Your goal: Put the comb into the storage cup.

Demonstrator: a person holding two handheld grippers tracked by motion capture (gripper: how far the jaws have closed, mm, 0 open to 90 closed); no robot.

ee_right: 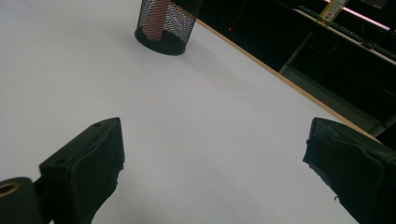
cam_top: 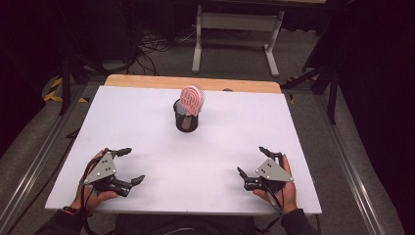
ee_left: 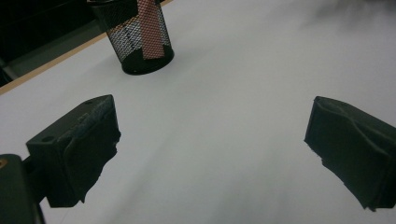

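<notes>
Mesh cup (cam_top: 186, 117) with its pink comb (cam_top: 191, 99) stands far from our gaping, empty left gripper (cam_top: 131, 165) and right gripper (cam_top: 253, 160); we judge a careless reach could tip it.

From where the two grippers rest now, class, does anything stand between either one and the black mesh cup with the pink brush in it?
Nothing visible does. Bare white tabletop lies between the left gripper, the right gripper and the mesh cup holding the pink brush. Both grippers are open.
</notes>
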